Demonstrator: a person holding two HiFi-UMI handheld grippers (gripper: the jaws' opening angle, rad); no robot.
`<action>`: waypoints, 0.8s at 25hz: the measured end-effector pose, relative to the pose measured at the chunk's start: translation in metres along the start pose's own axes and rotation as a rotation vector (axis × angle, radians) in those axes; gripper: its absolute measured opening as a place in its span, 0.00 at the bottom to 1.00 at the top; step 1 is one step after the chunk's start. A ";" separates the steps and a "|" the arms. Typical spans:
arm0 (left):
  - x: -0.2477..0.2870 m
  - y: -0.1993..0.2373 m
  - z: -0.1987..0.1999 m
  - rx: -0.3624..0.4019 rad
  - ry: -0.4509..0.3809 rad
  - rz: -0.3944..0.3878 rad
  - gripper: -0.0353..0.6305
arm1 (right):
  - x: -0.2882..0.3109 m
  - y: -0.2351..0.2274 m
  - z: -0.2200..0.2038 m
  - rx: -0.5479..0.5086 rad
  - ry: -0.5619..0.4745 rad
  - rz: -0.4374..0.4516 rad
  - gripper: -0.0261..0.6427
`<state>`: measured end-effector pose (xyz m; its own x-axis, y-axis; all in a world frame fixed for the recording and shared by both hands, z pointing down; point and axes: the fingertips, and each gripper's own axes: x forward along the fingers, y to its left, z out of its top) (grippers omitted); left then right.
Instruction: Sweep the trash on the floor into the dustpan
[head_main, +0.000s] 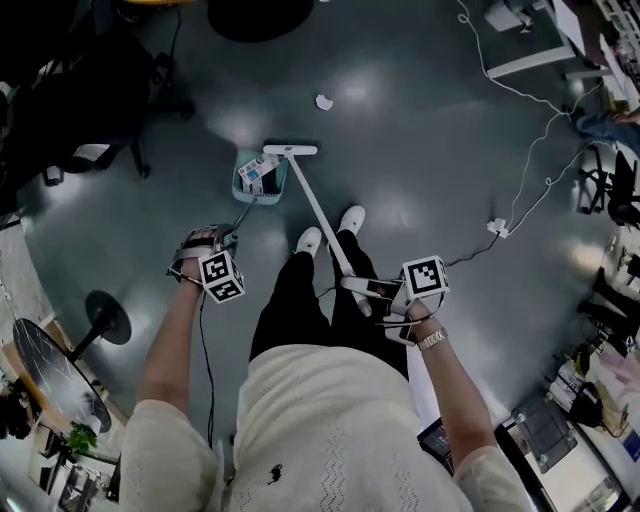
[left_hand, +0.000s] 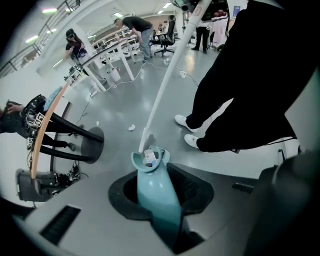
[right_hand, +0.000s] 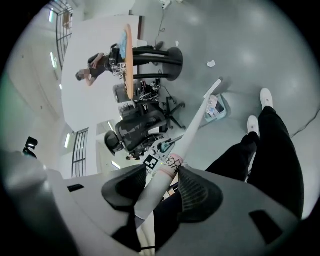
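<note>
At one o'clock beyond the broom head (head_main: 290, 150) lies a paper scrap (head_main: 324, 101), the dustpan (head_main: 242, 188) at seven; the right gripper (right_hand: 162, 184) clamps the broom handle (head_main: 322, 212), and the left gripper (left_hand: 156, 197) clamps the dustpan's handle.

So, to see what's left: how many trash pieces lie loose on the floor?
2: crumpled paper beyond the dustpan, a small scrap by the stand base; others may be hidden.

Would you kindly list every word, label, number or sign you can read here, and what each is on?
No text is legible anywhere.
The packet in the dustpan: printed, too small and blurred to read.
The broom handle: black marking, not readable as letters.
The marker cubes: square code patterns only, no words.
</note>
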<state>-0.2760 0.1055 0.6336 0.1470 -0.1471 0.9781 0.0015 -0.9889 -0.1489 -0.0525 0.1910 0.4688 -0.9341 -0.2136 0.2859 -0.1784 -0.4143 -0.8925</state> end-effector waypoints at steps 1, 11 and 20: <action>0.002 0.005 0.011 -0.003 -0.002 0.003 0.19 | -0.009 0.003 0.017 -0.007 -0.014 -0.002 0.34; 0.010 0.086 0.080 0.014 -0.001 -0.041 0.19 | -0.083 0.023 0.200 -0.130 -0.021 -0.134 0.34; 0.043 0.160 0.139 0.086 -0.059 -0.078 0.19 | -0.113 0.027 0.315 -0.208 -0.034 -0.161 0.34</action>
<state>-0.1321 -0.0558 0.6317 0.2008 -0.0653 0.9775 0.0993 -0.9913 -0.0866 0.1461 -0.0748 0.5222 -0.8783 -0.1907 0.4385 -0.3870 -0.2551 -0.8861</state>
